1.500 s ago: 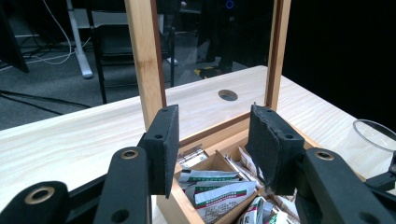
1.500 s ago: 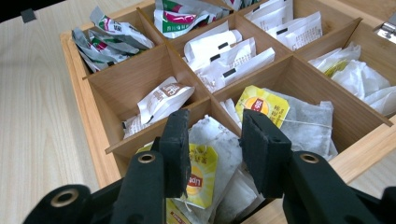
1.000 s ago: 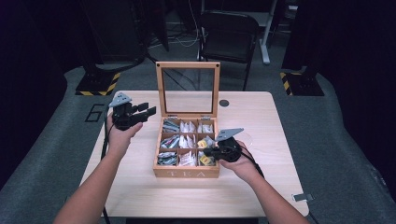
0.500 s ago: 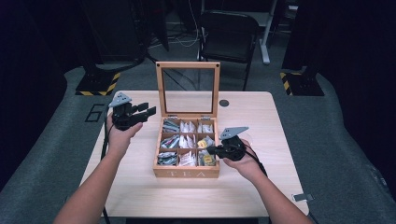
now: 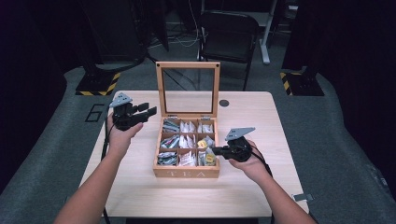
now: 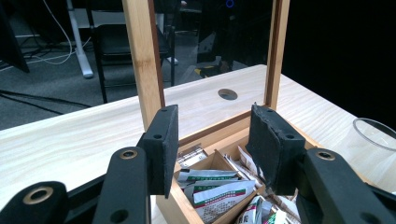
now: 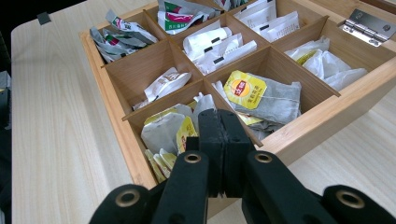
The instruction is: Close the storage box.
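Observation:
An open wooden tea box point(image 5: 187, 173) sits mid-table with its glass lid point(image 5: 187, 65) standing upright. Its compartments hold tea bags point(image 5: 180, 142). My right gripper point(image 5: 214, 150) is shut, its tips over the box's front right compartment. In the right gripper view the pads point(image 7: 218, 116) are pressed together just above yellow-tagged tea bags point(image 7: 163, 133); I cannot tell whether anything thin is pinched. Another yellow-tagged bag point(image 7: 266, 95) lies one compartment further on. My left gripper point(image 5: 148, 111) hovers left of the box's back corner, open and empty point(image 6: 212, 135), facing the lid frame point(image 6: 144, 56).
The light wooden table point(image 5: 243, 191) has a round cable hole point(image 5: 224, 102) behind the box. A black chair point(image 5: 229, 37) stands beyond the far edge. Bare tabletop lies to both sides of the box and in front of it.
My right gripper has edged slightly to the right at the box's front right corner, still shut. The left gripper has not moved.

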`<state>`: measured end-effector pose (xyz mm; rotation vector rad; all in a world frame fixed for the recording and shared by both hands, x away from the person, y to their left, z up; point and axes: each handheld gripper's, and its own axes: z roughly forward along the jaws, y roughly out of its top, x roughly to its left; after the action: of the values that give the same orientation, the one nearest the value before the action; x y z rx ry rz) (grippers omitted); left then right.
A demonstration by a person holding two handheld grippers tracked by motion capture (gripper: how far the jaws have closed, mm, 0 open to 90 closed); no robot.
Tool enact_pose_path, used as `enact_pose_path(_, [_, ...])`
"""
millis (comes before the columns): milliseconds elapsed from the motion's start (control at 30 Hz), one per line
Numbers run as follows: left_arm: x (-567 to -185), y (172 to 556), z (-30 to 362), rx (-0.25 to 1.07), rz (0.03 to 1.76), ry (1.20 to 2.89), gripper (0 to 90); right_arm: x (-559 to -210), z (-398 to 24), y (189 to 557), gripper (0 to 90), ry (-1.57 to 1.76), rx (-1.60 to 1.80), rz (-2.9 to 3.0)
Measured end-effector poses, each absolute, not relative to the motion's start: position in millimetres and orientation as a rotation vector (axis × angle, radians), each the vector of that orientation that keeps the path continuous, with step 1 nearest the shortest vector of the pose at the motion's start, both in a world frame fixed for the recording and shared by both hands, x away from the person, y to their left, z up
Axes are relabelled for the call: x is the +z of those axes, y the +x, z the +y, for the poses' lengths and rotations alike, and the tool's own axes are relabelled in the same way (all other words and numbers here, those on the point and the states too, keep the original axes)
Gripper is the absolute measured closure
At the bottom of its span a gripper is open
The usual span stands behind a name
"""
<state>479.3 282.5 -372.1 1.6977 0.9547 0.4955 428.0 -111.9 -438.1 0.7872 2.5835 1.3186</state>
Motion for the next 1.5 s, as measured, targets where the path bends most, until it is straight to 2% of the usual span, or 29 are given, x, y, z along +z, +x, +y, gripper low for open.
enact_pose_path(1500, [-371.1, 478.9, 286.7, 0.494, 0.967, 1.680, 52.4, -395.1, -107.4, 436.3, 90.0, 0.798, 1.425, 2.450])
